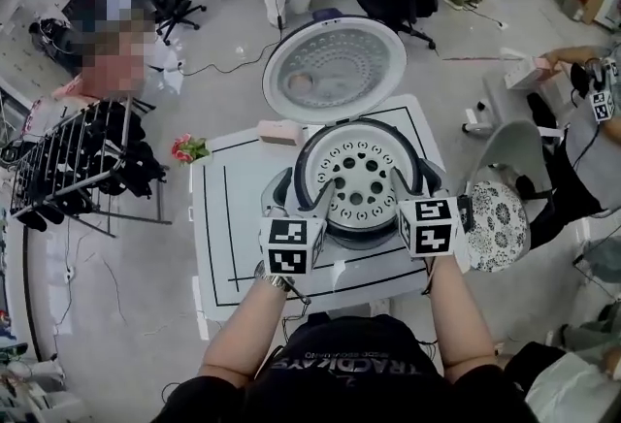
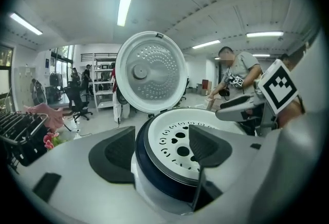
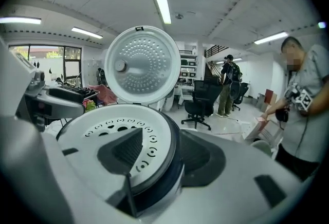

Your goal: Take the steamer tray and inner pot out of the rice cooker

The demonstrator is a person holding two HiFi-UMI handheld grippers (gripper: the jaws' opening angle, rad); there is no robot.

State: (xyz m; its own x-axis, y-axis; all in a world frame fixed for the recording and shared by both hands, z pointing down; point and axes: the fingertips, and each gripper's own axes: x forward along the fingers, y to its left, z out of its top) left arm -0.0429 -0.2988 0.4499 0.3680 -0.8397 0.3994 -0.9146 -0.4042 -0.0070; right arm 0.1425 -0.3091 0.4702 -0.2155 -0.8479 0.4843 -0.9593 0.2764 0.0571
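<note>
White table (image 1: 218,217), open office; left claw (image 2: 162,148) and right claw (image 3: 159,153) spread astride steamer tray (image 1: 361,180).

A white perforated steamer tray (image 1: 360,180) fills the mouth of the open white rice cooker (image 1: 335,72), hiding its interior. The left gripper (image 1: 303,196) and right gripper (image 1: 415,188) mask the cooker's front, centre frame. A mosaic patch blurs a person (image 1: 114,64), upper left. The right edge crops another person's forearm (image 1: 572,55).
</note>
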